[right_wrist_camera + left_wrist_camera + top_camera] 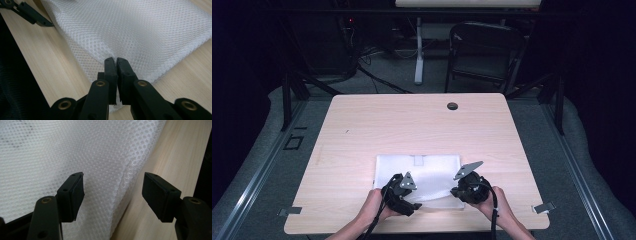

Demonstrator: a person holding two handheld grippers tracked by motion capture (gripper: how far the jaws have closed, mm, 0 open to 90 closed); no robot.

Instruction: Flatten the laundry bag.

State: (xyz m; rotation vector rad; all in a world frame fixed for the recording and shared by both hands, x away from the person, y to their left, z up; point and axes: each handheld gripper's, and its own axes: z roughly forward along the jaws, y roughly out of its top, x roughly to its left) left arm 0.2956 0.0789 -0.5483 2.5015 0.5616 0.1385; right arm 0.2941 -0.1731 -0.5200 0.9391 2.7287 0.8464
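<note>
High view: pale wooden table (362, 125), dark room; left gripper (408, 204) apart, right gripper (455, 191) clamped on white mesh cloth (427, 172).

In the high view, the near edge of the white mesh cloth (422, 177) lay hidden under both tongs at lower centre, and the person's forearms were cut off by the bottom edge. In the left gripper view the cloth ran off the top and left edges. In the right gripper view, the cloth's pinched edge disappeared between the right tongs (116, 61), and the left tongs (30, 13) were cropped at the upper left.
</note>
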